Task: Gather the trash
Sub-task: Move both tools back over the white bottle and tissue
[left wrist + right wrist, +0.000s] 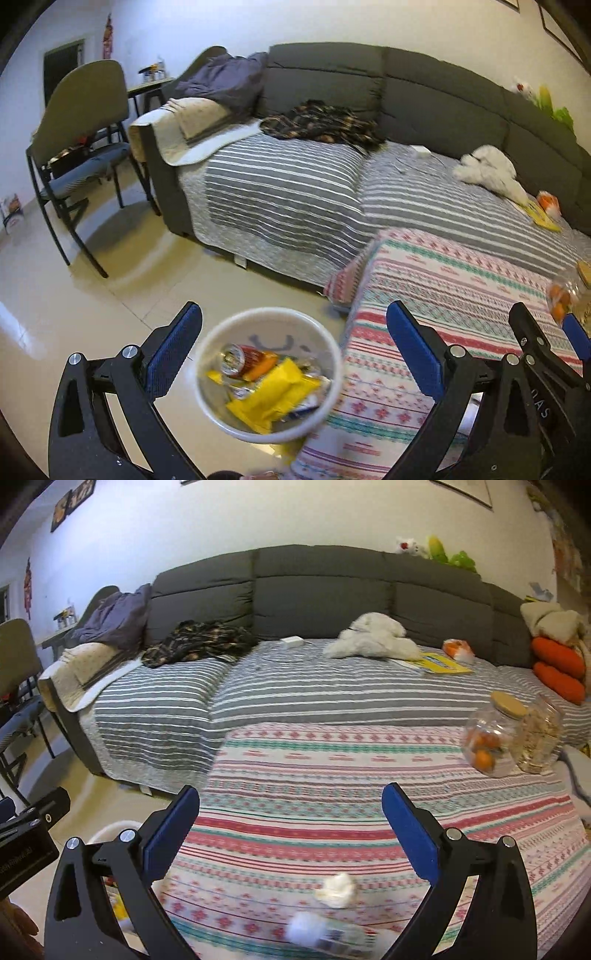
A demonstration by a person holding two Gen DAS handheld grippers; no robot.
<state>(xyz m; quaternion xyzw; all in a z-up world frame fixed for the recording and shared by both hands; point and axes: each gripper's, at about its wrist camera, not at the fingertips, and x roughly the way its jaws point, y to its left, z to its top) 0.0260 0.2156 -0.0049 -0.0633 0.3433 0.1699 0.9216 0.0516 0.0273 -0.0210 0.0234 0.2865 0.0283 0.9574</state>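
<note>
A white round bin (218, 336) stands on the tiled floor beside the patterned table cover; inside lie a drink can (243, 360) and a yellow wrapper (275, 395). My left gripper (293, 332) hangs open above the bin, nothing between its fingers. In the right wrist view, a crumpled white paper ball (338, 885) and a blurred small plastic bottle with a white cap (325, 936) lie on the striped pink cover (314, 797). My right gripper (291, 812) is open above them, holding nothing. The bin's rim (110, 829) peeks out at the lower left.
A grey sofa (317, 587) with a striped throw holds clothes, a white plush toy (373, 637), a yellow book (441, 662) and an orange bag. Two glass jars (491, 736) stand at the cover's right edge. A chair (79, 122) stands left on the floor.
</note>
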